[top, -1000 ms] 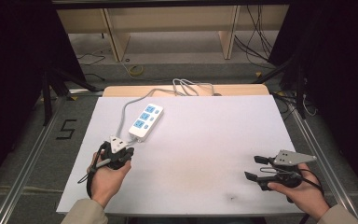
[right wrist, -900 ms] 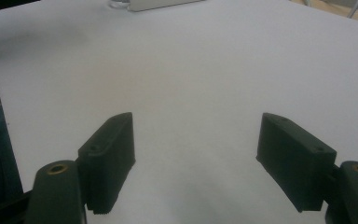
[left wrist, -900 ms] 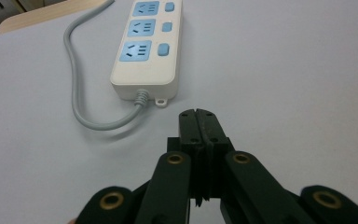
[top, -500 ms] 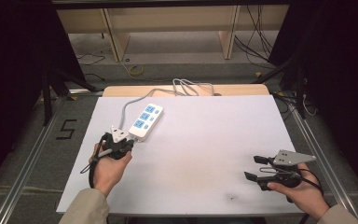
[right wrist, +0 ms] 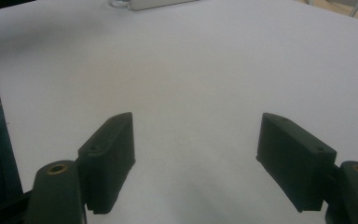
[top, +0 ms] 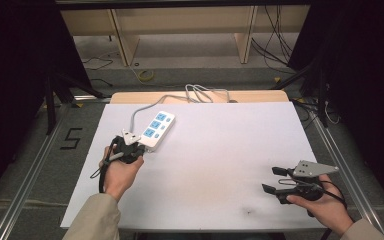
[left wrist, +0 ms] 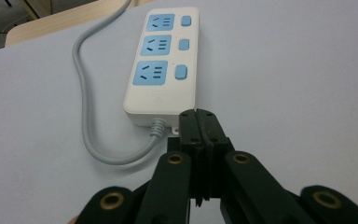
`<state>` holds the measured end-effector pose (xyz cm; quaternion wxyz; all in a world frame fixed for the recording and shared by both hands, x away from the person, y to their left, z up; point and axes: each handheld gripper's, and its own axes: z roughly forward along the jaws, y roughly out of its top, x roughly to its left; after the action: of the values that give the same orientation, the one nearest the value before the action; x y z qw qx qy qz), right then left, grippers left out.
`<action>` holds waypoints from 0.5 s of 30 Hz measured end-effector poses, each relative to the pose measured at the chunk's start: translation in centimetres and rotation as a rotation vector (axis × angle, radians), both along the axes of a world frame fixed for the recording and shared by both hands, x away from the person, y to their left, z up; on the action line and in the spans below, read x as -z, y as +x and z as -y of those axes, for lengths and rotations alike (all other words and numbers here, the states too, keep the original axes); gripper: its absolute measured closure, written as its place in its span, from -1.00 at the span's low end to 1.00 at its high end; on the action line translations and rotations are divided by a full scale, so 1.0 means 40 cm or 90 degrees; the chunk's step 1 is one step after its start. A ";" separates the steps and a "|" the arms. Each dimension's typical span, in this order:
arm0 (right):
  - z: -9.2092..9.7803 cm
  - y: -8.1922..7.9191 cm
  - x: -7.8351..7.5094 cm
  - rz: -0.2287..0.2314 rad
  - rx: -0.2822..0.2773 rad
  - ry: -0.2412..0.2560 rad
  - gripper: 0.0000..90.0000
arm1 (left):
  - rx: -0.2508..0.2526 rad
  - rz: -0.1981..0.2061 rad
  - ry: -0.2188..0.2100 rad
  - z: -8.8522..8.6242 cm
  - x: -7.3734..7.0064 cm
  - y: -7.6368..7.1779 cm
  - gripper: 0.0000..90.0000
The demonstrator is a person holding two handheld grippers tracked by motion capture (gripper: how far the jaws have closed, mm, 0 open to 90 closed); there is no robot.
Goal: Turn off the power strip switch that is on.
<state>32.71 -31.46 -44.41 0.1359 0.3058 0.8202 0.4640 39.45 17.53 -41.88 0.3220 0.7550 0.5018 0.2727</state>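
A white power strip (top: 157, 128) with blue sockets lies on the white table top (top: 220, 145) at the back left, its grey cable (top: 142, 106) running off the far edge. In the left gripper view the power strip (left wrist: 163, 65) lies just beyond my left gripper (left wrist: 200, 122), whose jaws are pressed together with nothing between them. From above, the left gripper (top: 136, 150) sits at the strip's near end. My right gripper (top: 274, 180) rests at the front right, open and empty; its fingers (right wrist: 109, 154) stand wide apart over bare white surface.
A wooden strip (top: 130, 97) borders the table's far edge, with loops of cable (top: 205, 92) lying on it. A wooden shelf frame (top: 125, 35) and loose cables stand on the floor behind. A "5" mark (top: 71, 138) is on the floor at the left.
My left gripper has moved forward toward the near end of the power strip. The right gripper has stayed in place.
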 end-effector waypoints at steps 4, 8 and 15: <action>0.000 0.000 0.000 0.000 -0.001 -0.001 -0.38 | 0.000 -0.002 0.004 0.004 0.000 0.010 1.00; 0.000 0.000 0.000 0.000 -0.001 -0.001 -0.38 | 0.002 -0.005 0.007 0.010 0.000 0.022 1.00; 0.000 0.001 0.001 0.000 -0.002 -0.001 -0.38 | 0.004 -0.006 0.015 0.021 0.003 0.044 1.00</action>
<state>32.73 -31.46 -44.44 0.1356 0.3047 0.8207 0.4639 41.20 16.70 -41.98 0.3115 0.7618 0.4975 0.2743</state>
